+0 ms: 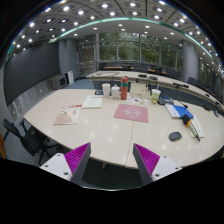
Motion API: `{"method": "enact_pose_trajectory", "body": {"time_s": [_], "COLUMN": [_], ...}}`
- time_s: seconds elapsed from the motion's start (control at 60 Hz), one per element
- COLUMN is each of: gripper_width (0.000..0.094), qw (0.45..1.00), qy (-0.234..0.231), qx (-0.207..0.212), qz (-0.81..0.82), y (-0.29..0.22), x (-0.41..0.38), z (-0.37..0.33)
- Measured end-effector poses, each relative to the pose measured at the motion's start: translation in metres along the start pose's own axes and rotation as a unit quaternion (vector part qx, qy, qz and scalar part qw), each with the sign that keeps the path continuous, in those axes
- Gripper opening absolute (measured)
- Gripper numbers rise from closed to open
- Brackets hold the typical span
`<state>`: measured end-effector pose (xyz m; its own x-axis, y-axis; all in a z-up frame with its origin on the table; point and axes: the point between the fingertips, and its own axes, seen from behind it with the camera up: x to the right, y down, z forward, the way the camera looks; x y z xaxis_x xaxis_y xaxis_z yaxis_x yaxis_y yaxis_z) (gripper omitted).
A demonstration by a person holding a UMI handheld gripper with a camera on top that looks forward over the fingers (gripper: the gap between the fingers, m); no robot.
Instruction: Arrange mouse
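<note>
The two-finger gripper (112, 160) is held above the near edge of a large white oval conference table (100, 130), its fingers spread wide apart with nothing between them; each finger carries a magenta pad (76, 157) on its inner face, and both pads face an empty gap. The small dark grey rounded mouse (175, 136) rests on the table surface ahead of the fingers and off to the right, well apart from both fingertips; it lies beyond the right finger, near the right-hand edge of the table. A flat pink rectangular mat (131, 113) lies on the table further ahead, roughly in line with the gap between the fingers; a white sheet of paper with reddish print (67, 116) lies to the left of it, and a second pale sheet (92, 101) lies beyond that one. A cluster of small containers (122, 90) stands at the far side of the table, its individual items too small to identify; a group of blue and white objects (178, 110) sits on the right portion of the table beyond the mouse. Black office chairs (28, 137) stand at the left side of the table; large windows (125, 48) line the far wall of the room.
</note>
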<state>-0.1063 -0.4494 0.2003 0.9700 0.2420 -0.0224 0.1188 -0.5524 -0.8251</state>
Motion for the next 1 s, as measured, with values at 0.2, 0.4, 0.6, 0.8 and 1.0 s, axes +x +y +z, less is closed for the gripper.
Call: {"method": "enact_pose_trajectory", "body": {"time_s": [0.2, 0.4, 0.6, 0.8, 1.0], "gripper_width": [0.0861, 0.0868, 0.0865, 0.0867, 0.0858], "qw": [0.996, 0.99, 0.987, 0.984, 0.983], "qy": [0.073, 0.13, 0.15, 0.148, 0.141], "qx": [-0.036, -0.039, -0.028, -0.048, -0.049], "qz": [0.028, 0.042, 0.051, 0.087, 0.106], "y": [0.055, 0.085, 0.083, 0.089, 0.073], "x": [0.115, 0.237, 0.329, 0.381, 0.404], "z": [0.029, 0.084, 0.159, 0.218, 0.25]}}
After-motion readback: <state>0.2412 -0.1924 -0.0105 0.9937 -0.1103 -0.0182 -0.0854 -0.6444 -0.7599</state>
